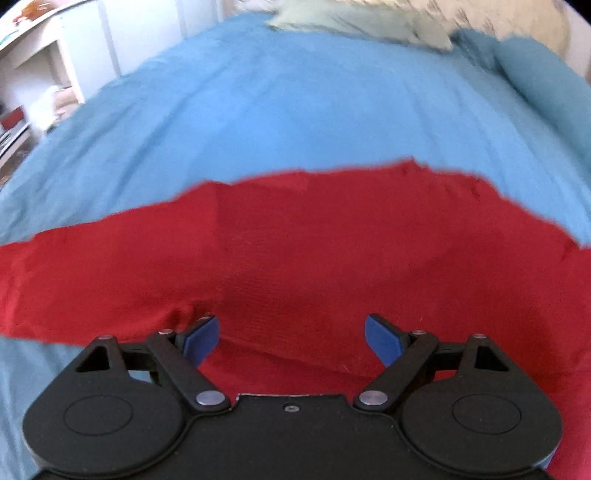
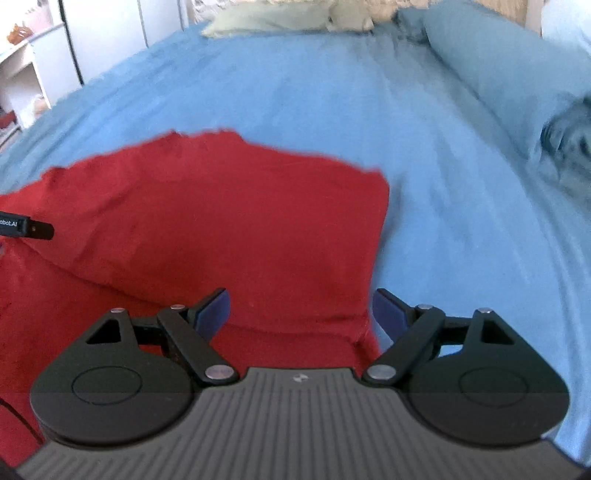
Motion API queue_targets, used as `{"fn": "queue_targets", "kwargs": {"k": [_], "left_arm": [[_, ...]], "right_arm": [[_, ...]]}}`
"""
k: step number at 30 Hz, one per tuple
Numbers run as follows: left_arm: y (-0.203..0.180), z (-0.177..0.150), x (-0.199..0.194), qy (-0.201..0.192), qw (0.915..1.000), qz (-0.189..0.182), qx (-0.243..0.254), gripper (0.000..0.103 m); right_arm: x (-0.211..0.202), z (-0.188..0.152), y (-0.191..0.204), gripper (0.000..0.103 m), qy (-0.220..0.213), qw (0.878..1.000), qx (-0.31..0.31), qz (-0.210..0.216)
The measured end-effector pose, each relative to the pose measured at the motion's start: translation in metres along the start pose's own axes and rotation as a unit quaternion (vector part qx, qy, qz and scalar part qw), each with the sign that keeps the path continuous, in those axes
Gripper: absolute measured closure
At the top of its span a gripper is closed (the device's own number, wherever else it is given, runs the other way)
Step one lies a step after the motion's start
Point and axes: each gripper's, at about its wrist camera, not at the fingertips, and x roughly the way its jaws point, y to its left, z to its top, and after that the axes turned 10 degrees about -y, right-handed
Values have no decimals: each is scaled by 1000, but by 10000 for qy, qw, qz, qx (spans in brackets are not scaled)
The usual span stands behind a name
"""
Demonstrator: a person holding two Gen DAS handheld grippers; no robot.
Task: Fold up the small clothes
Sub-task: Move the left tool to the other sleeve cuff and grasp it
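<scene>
A red garment (image 1: 295, 251) lies spread on a blue bedsheet (image 1: 280, 107). It also shows in the right wrist view (image 2: 221, 229), partly folded over itself, with its right edge near my right gripper. My left gripper (image 1: 291, 339) is open and empty, low over the garment's near part. My right gripper (image 2: 301, 314) is open and empty, over the garment's near right corner. A black piece of the left gripper unit (image 2: 26, 227) shows at the left edge of the right wrist view.
A blue pillow (image 2: 498, 62) lies at the far right of the bed. A pale green cloth (image 2: 266, 18) lies at the bed's far end. White shelving (image 1: 40, 74) stands to the left of the bed.
</scene>
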Motion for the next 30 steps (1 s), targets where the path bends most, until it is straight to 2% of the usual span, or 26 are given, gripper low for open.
{"fn": "queue_targets", "kwargs": {"k": [5,7,9,13,16,22,24,28,29,30], "left_arm": [[24,22,-76,-378,9979,200,-492,13],[35,31,-113,-546,9955,316,-702,8],[50,37,-146,-762,9914,475,-950,0],[90,35,-178,-944,9808,696,-1561,0],[131,24,-176,-896,9702,814,-2098,0],[232,1,-145,-992,9416,1031,-3049,0],[266,-6,-127,-972,9331,1142,-3269,0],[323,-17,-92,-970,9226,1186,-3541,1],[336,-21,-82,-963,9195,1188,-3621,5],[347,-26,-75,-943,9163,1214,-3699,14]], "right_arm": [[-55,40,13,3,-408,9986,-105,312],[-79,58,24,0,-500,9976,-197,425],[-97,75,36,0,-503,9971,-271,503],[-118,97,68,0,-443,9961,-388,654],[-114,103,97,0,-341,9952,-540,742],[-83,100,175,0,-153,9926,-629,1026],[-71,97,204,0,-123,9917,-621,1117],[-44,89,264,0,3,9907,-681,1175],[-37,86,281,0,31,9905,-731,1162],[-29,83,295,0,60,9902,-792,1153]]}}
